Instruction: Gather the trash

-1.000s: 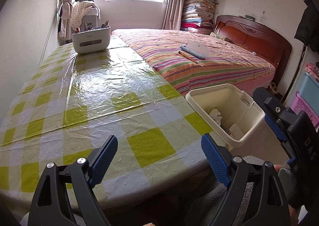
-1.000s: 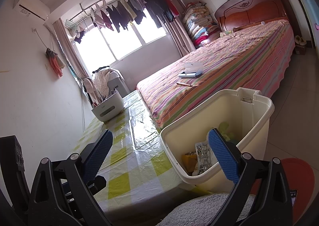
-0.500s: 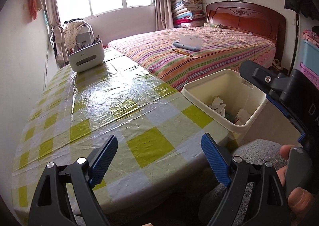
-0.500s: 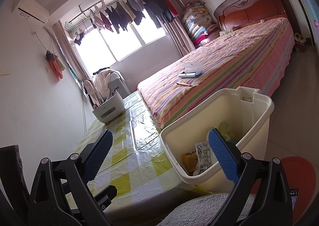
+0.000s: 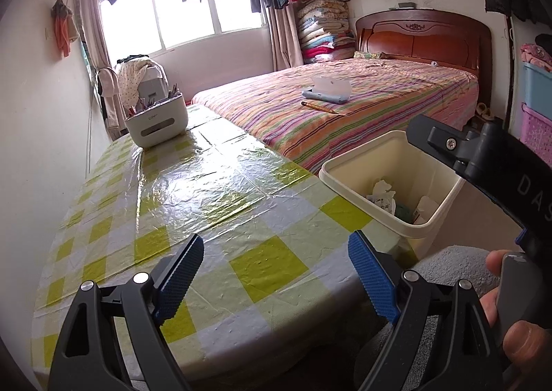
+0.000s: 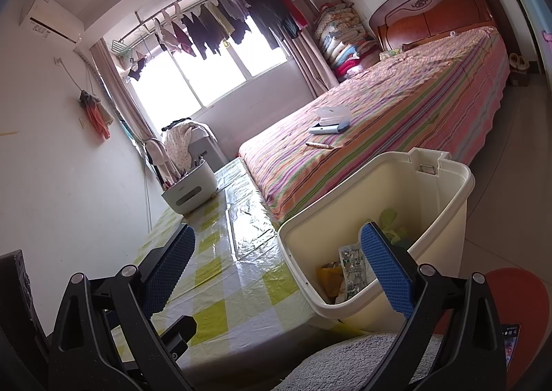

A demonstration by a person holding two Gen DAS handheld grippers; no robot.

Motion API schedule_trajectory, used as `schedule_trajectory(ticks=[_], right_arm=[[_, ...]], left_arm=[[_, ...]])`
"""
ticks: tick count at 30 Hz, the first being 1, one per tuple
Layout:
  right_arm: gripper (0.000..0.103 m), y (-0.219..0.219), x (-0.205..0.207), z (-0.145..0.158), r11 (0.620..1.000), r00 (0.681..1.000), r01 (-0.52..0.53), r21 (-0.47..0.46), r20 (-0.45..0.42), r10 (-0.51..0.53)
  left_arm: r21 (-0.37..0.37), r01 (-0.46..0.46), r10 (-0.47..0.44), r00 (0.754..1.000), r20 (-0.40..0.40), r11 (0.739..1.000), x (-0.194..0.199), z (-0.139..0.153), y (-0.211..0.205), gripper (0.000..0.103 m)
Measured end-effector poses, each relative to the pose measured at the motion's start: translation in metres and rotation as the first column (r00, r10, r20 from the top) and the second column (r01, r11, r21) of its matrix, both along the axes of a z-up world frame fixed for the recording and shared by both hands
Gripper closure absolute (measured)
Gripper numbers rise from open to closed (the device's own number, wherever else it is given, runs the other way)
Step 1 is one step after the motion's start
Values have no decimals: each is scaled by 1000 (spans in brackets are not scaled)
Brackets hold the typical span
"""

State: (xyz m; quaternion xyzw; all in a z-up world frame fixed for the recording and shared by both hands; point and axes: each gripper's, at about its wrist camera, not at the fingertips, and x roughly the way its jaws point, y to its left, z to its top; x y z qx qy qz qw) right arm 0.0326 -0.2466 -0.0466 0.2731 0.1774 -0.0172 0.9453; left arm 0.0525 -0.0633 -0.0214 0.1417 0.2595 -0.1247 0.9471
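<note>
Presently your left claw [image 5: 272,267] is spread wide and grasps nothing, poised above the counter [image 5: 193,191]. Your right claw [image 6: 276,261], likewise released and empty, points toward the cream bin [image 6: 445,204] beside the counter's edge; wrappers [image 6: 350,270] lie inside it. Your hand [image 5: 510,298] grips the right handle.

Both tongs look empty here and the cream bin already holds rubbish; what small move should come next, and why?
Probably set both tongs down: the left tongs and right tongs are open and empty, the green-checked plastic tablecloth shows no litter, and wrappers already lie in the cream plastic bin. Only a white caddy remains.
</note>
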Motion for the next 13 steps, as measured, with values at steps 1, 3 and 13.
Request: schedule_trajectory(ticks=[1, 3, 13], right_arm=[[8, 1, 0, 0, 1000, 1000, 0, 0, 0, 0], [8, 1, 1, 0, 1000, 1000, -1, 1, 0, 1], [8, 1, 1, 0, 1000, 1000, -1, 4, 2, 1]], left_arm=[[-1, 3, -3, 1000, 4, 1000, 0, 1, 0, 20], [-2, 1, -1, 1000, -3, 1000, 1, 0, 0, 20], [21, -14, 14, 1000, -8, 1000, 5, -2, -2, 20]])
